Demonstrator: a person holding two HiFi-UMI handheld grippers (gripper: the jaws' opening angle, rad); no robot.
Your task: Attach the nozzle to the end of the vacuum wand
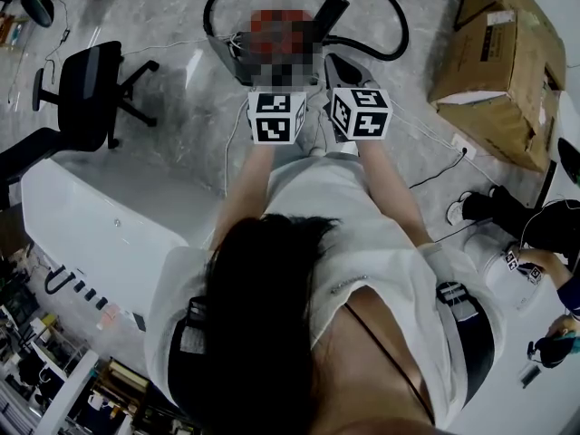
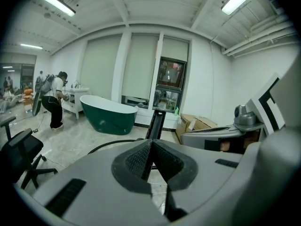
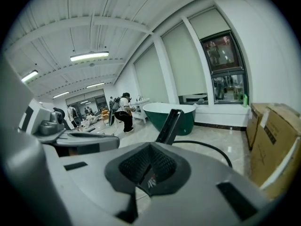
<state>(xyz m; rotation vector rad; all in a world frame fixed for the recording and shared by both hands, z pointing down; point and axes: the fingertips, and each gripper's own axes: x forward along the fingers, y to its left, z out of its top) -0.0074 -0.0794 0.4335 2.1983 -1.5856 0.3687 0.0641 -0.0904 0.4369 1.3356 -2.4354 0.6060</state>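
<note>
Grey marble floor spreads ahead of both grippers, which are held side by side, close but apart. The left gripper has its fingers closed, pad against pad, with nothing between them. The right gripper also has its fingers closed on nothing; only a thin slit shows between the pads.

The wand, a black bar, stands tilted on the floor straight ahead of both sets of fingers and well apart from them. From the left fingers it rises just above and slightly right of the tips; from the right fingers it leans up and to the right of the tips. A black hose loops on the floor around and beyond the wand, curving off to the right of the right fingers. I cannot make out a nozzle.

Bare floor lies between the fingers and the wand. A chair stands to the left of the left fingers, and boxes crowd the right of the right fingers. A green tub sits well beyond the wand, and a person bends far off to its left. A white tub lies back and to the left, beside the holder.
</note>
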